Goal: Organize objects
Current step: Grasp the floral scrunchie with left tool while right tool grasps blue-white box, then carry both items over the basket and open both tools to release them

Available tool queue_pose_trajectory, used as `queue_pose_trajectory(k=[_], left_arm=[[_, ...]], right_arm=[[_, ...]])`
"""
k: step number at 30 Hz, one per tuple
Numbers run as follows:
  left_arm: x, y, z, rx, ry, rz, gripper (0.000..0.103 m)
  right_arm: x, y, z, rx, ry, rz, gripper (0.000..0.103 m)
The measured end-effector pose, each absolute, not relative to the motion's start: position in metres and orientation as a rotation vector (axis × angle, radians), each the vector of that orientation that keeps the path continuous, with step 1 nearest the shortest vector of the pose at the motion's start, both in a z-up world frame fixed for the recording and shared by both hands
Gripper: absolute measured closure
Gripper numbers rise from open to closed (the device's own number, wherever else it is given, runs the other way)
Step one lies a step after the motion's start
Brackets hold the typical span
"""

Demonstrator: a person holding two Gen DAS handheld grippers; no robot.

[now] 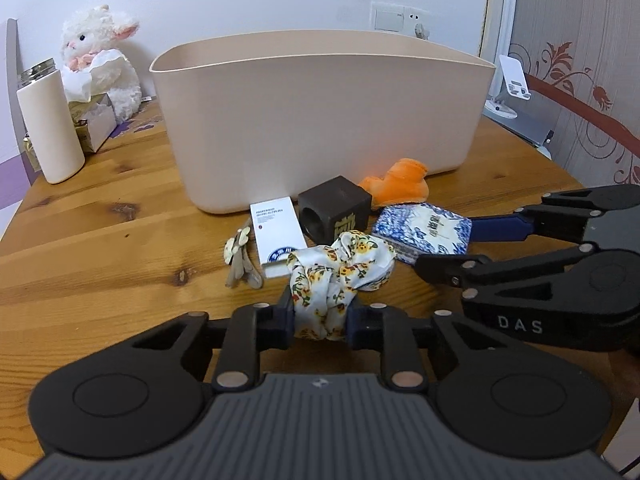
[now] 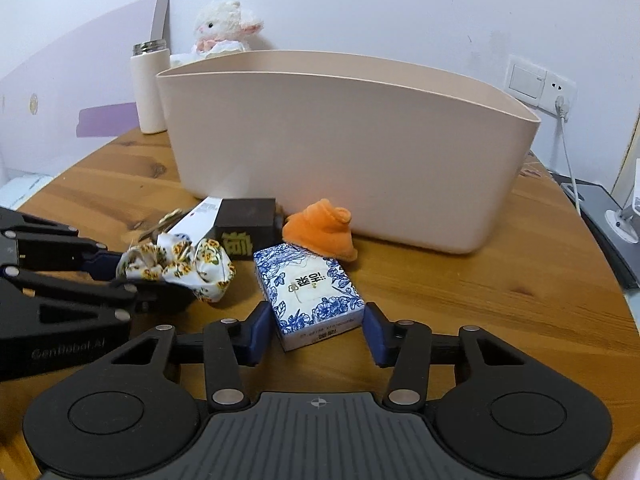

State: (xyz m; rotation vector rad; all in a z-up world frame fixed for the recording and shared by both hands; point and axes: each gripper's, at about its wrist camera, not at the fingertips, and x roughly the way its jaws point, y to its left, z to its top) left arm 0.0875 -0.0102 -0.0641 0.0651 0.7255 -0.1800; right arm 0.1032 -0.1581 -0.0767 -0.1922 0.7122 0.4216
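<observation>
Left gripper [image 1: 320, 320] pinches the floral scrunchie [image 1: 340, 272]. Right gripper [image 2: 316, 330] stands wide open around the blue-patterned box [image 2: 310, 292], long axis toward 11 o'clock.

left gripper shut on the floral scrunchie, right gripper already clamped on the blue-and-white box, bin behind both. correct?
Not quite. The right gripper is open around the blue-and-white box, with gaps at both pads in the right wrist view. The left gripper is shut on the floral scrunchie, bin behind.
</observation>
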Motion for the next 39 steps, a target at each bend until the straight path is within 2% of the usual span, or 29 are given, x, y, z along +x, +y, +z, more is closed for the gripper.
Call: queue_pose_trajectory(k=[3,11,22,32,39], left_arm=[[0.081,-0.008,-0.064,0.058,0.729,-0.181,0.082],[0.057,0.004,-0.050,0.007,0.731,-0.201,0.083],[0.038,0.003,0.027,0.050,0.554,-0.231,0.083],[0.075,-0.004,0.084,0.088,0.448,-0.206,0.083],[0.137,-0.006,0.093,0.072,0.486,-0.189,0.083]], right_arm=[[0.089,-0.160,-0.075,-0.208,0.711,0.422,0.058],[0.056,-0.167,-0.062,-0.218,0.699,0.394,0.058],[0.038,-0.186,0.013,-0.169,0.542,0.320,0.058],[0.065,-0.187,0.077,-0.176,0.398,0.251,0.058],[0.104,-0.175,0.088,-0.178,0.378,0.207,0.058]])
